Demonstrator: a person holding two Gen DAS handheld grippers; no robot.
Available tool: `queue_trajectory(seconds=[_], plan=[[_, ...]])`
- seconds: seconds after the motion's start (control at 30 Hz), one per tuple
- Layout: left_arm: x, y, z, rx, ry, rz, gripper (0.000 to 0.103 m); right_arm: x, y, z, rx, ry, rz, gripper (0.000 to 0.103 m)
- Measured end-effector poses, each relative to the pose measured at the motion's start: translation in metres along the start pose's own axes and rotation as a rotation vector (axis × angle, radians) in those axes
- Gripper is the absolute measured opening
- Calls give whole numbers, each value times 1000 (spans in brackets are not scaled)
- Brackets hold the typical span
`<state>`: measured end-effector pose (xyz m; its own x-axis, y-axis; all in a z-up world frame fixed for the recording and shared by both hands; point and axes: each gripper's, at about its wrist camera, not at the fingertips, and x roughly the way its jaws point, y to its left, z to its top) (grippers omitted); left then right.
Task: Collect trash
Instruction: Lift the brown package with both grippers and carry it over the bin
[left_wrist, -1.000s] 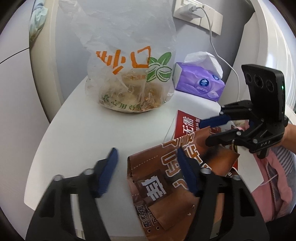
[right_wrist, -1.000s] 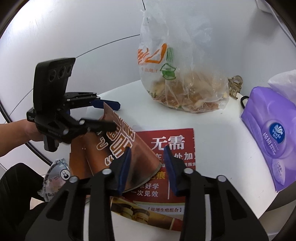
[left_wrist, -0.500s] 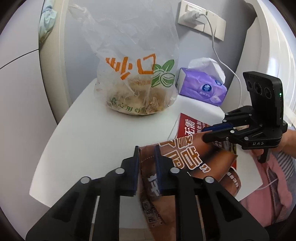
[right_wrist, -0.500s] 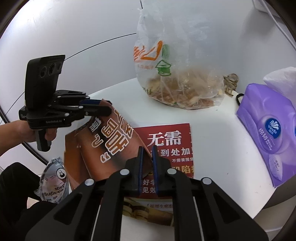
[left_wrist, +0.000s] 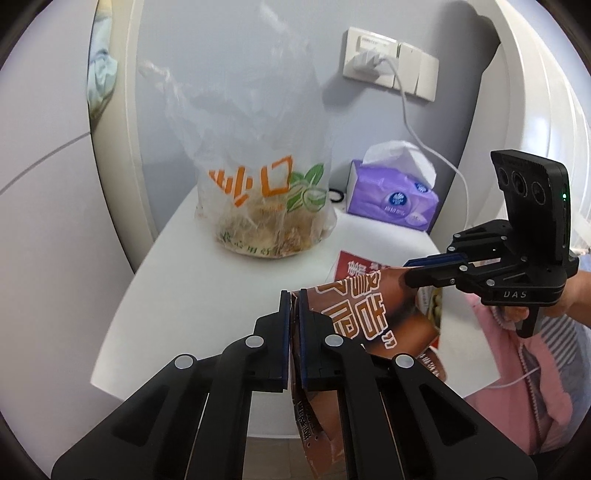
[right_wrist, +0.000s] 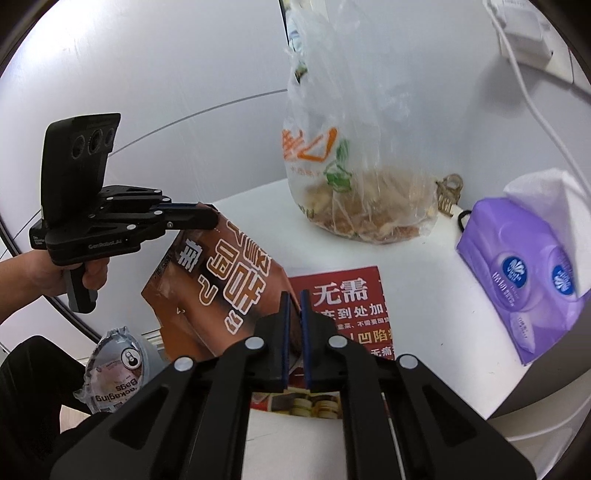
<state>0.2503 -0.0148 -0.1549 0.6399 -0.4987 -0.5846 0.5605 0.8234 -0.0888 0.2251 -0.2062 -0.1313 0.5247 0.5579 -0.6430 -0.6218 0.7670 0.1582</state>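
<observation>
Both tongs are pinched tight on the same brown paper bag: our left gripper holds one edge of it, with almost no gap between its blue pads, and our right gripper holds the opposite edge in the same way. The bag hangs between the 2 tools, lifted off the white table near its front edge, and it looks flattened, with its lower part going down below the table level.

We judge that the step in hand is to pull the bag open, so that it can receive the trash. The next move probably calls for drawing the 2 edges apart slowly, because thin paper can tear at the pinch.

Under the bag lies a red leaflet, flat on the table. In the right wrist view, a crumpled silver wrapper sits low beside the table edge. Farther back stands a clear plastic bag with food scraps inside, and the purple tissue pack is well apart, to the right. A white cable hangs behind. Open room is mostly on the left side of the table.
</observation>
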Motion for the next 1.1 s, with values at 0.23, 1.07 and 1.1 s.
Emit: queue_trajectory(seconds=[0.23,1.07,1.1], plan=[[-32,-17,6,10,-44,42,3,-21,18,6,-10,-40,-22,8],[-181,-9,-45,-80,-141,219,3,-40,141,21,-146,-119,56,8],[-187,-7,-50,-92,-141,229,3,-39,146,21,-151,-117,60,8]])
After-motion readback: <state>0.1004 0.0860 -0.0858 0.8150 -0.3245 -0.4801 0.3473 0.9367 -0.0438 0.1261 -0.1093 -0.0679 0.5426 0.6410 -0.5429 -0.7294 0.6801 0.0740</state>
